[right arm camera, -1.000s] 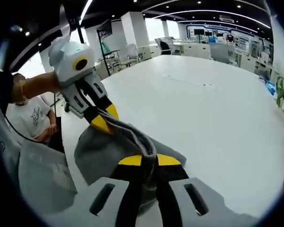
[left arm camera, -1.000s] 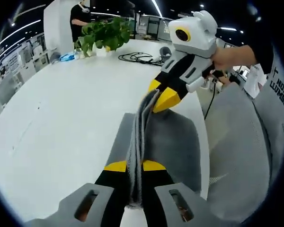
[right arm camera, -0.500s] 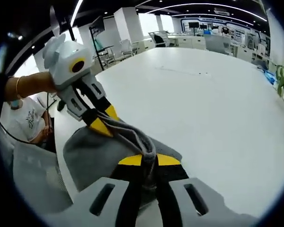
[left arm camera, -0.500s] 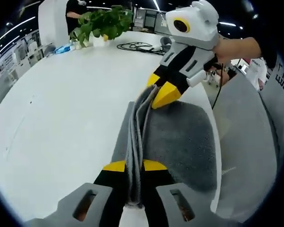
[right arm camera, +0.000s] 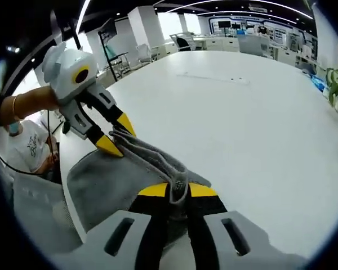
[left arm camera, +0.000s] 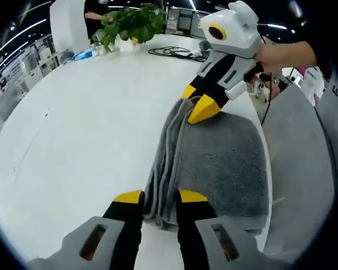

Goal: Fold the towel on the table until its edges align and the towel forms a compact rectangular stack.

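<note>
Grey towel (left arm camera: 214,163), one, on white table (left arm camera: 73,129); left gripper (left arm camera: 158,198) jaws apart astride fold; right gripper (right arm camera: 178,190) clamped on towel edge.

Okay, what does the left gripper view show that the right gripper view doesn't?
Left gripper view: a black cable lying far across the table, and the left tongs from behind, open around the grey towel. Right gripper view: a seated person in a white shirt, and the right tongs from behind, shut on the towel. Shared: the towel on the white table.
</note>
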{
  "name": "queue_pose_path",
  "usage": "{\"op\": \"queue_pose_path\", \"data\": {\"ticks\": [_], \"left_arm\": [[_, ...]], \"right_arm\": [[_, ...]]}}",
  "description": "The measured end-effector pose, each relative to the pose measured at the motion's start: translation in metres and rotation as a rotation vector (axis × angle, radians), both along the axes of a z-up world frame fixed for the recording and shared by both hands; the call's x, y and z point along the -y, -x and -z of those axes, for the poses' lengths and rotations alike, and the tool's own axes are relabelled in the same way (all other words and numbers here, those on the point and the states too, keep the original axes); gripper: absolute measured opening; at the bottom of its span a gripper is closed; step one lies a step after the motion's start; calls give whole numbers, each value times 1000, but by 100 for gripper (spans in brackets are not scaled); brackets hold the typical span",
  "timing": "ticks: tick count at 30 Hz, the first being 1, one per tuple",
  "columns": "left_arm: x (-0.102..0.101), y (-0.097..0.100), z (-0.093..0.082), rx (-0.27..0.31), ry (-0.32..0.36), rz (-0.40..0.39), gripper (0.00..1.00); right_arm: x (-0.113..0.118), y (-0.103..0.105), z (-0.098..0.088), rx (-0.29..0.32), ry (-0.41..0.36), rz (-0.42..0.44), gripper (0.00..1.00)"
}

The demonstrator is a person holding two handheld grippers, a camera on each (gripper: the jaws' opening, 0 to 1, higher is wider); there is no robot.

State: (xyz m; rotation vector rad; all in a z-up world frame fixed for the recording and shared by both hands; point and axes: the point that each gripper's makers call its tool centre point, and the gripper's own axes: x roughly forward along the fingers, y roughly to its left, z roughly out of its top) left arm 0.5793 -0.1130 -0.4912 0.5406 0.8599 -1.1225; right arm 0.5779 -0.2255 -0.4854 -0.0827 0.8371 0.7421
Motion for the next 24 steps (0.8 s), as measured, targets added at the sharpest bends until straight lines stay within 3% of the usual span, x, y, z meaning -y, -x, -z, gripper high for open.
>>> {"op": "queue_pose_path", "data": {"ticks": [10,18,24], "left_arm": [[-13,-1,-4,2,10,-96,25],[-25,-7,-8,21,7,-192,26],[-28,-6,-16,30,15,-209,24]], "right_arm": [[16,-3,0,4,30,40,20],[25,-1,-4,2,34,66,20],[30,1,-6,21,52,45,17]]}}
